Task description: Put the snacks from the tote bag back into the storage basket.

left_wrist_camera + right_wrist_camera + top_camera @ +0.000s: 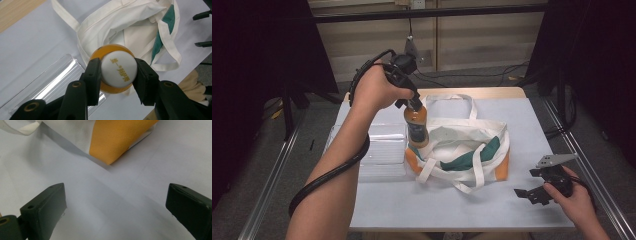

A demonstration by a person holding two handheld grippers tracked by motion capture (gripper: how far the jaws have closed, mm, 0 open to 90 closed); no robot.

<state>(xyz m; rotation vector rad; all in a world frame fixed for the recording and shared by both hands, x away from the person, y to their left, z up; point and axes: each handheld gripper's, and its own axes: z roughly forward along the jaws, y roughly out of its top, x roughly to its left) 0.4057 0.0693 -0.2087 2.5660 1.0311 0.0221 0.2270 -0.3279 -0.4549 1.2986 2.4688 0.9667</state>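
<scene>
- The bottle (416, 126) is held in the air above the left end of the cloth bag (462, 150), beside the clear tray (384, 150) on the left part of the table (462, 210).
- Bare table is seen near the bag and along the right edge; the far edge lies just past the bag's handles.
- The bottle's long axis is kept upright, white cap (119, 69) up, base toward the bag's mouth.
- The cap is pinched by the jaws of the left gripper (408, 98), the raised forearm reaching far over the table.
- The right gripper (532, 194) is held low near the right corner, jaws spread wide and holding nothing.
</scene>
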